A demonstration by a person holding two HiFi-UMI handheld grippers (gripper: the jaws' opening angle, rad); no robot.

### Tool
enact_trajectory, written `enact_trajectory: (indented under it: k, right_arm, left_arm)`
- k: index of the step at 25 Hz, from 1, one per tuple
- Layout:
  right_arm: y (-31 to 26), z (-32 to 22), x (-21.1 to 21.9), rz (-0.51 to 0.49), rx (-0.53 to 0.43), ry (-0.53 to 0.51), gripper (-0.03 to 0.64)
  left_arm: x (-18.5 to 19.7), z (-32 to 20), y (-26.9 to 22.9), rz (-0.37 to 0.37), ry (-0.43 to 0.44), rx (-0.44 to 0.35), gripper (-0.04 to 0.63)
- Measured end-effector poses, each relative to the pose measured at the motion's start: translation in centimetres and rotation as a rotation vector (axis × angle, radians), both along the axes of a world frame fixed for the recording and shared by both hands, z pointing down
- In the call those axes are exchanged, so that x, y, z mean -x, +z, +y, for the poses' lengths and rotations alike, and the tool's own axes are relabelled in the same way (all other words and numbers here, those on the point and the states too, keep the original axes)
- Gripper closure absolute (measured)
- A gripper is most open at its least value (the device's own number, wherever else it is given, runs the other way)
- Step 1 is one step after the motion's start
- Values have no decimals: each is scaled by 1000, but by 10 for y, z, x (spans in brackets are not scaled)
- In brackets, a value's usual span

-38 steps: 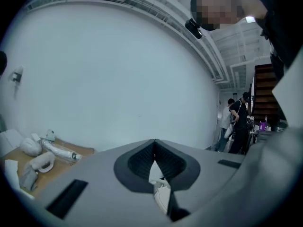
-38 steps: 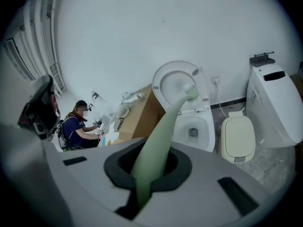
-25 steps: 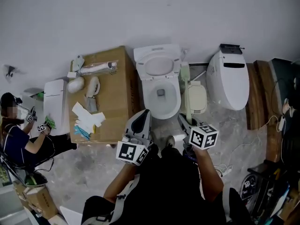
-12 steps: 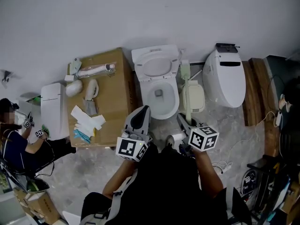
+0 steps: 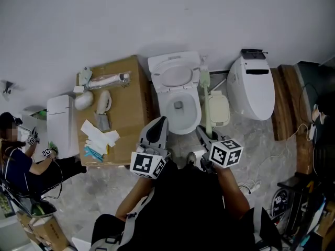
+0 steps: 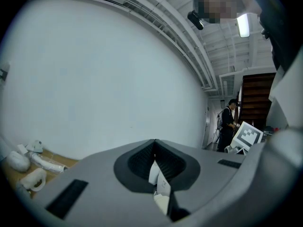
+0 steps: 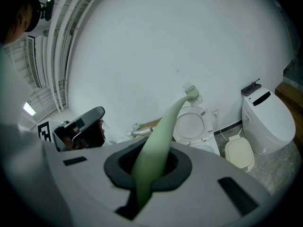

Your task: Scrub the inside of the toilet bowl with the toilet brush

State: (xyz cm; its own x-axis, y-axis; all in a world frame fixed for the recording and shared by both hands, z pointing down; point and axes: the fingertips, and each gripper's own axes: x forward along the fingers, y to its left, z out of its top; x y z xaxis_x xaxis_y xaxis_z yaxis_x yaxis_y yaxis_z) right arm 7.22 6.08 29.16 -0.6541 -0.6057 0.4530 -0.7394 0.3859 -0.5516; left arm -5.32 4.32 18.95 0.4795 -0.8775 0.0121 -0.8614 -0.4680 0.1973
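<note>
You hold the brush (image 7: 163,131) fast in the right gripper (image 5: 201,132), fingers clamped on its green handle. Little has shifted in the past second. The bristle end hangs beside the raised seat (image 5: 175,73), not yet in the bowl (image 5: 166,118). The left gripper (image 5: 158,125), fingers closed and empty, points toward the rim. Scrubbing has yet to begin.

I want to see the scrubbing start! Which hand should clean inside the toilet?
Right. The right gripper is shut on the green toilet brush, near the toilet bowl. The left gripper has no brush and faces the wall.
</note>
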Motion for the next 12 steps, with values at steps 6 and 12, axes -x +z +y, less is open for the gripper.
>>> enact_trajectory:
  k: [6, 12]
  right_arm:
    - [1, 3, -2, -2, 0, -12, 598]
    - [-1, 8, -3, -9, -2, -27, 598]
  left_arm:
    - [-3, 0, -1, 4, -6, -7, 588]
    - [-11, 2, -5, 8, -6, -11, 588]
